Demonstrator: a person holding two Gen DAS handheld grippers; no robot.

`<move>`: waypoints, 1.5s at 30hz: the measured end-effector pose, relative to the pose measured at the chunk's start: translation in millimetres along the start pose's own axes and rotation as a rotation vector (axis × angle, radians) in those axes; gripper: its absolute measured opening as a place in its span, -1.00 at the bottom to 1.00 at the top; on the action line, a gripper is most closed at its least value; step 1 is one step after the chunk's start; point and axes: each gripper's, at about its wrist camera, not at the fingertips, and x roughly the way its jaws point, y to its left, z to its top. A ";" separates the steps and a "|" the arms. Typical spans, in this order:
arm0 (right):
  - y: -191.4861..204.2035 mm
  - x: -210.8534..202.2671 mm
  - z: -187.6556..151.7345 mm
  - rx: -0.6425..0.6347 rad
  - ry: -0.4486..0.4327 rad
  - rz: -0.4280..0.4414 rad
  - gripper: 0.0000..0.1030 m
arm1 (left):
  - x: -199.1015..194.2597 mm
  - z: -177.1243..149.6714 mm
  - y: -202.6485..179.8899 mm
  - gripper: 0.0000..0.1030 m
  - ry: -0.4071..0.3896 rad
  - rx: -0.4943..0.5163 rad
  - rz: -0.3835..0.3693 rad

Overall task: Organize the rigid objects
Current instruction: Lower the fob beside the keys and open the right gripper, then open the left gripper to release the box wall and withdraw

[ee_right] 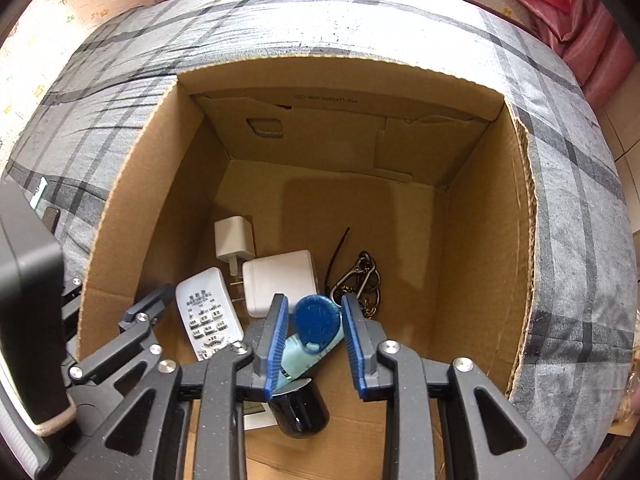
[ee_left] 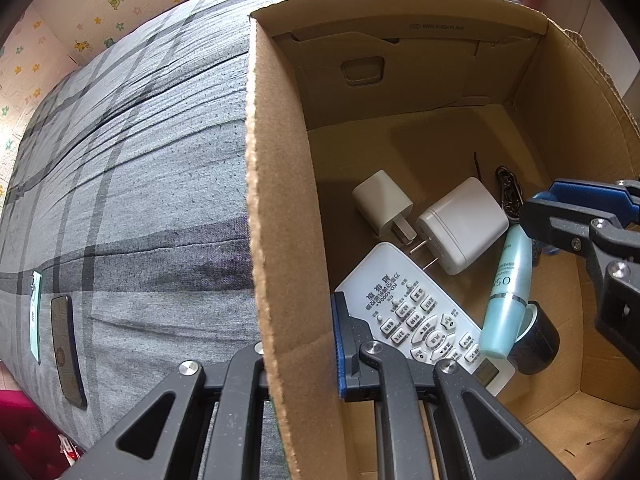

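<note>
Inside the open brown cardboard box (ee_right: 472,240), set on a grey plaid bed cover (ee_right: 580,264), the right gripper (ee_right: 315,334) is seen with its jaws spread, a round blue plastic tag (ee_right: 316,320) lying between them without being pressed. The tag rests on a pale teal tube (ee_right: 304,356), with white chargers (ee_right: 280,280) at eleven o'clock. The left gripper (ee_left: 298,344) is pinched shut on the box's side wall.
</note>
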 end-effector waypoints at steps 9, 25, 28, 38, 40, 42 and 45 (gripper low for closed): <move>-2.7 -26.1 -1.1 0.008 -0.065 0.005 -0.13 | -0.2 0.5 -0.9 -0.75 0.001 0.001 0.002; -33.6 -84.9 -11.7 0.071 -0.130 -0.038 0.29 | -0.7 0.9 -1.1 -0.75 0.003 0.004 0.006; -39.5 -94.3 -17.6 0.075 -0.143 -0.058 0.48 | -1.6 1.9 -2.2 -0.75 0.004 0.006 0.010; -56.1 -110.6 -40.0 0.121 -0.162 -0.092 0.99 | -2.2 2.5 -2.4 -0.75 0.007 0.009 0.017; -58.9 -112.7 -43.1 0.137 -0.163 -0.091 0.99 | -1.9 2.6 -3.0 -0.75 0.006 0.008 0.018; -59.8 -113.8 -45.6 0.137 -0.163 -0.096 0.99 | -2.3 2.5 -3.2 -0.75 0.006 0.007 0.016; -60.2 -114.4 -47.9 0.137 -0.160 -0.093 0.99 | -2.6 2.6 -3.4 -0.74 0.006 0.007 0.017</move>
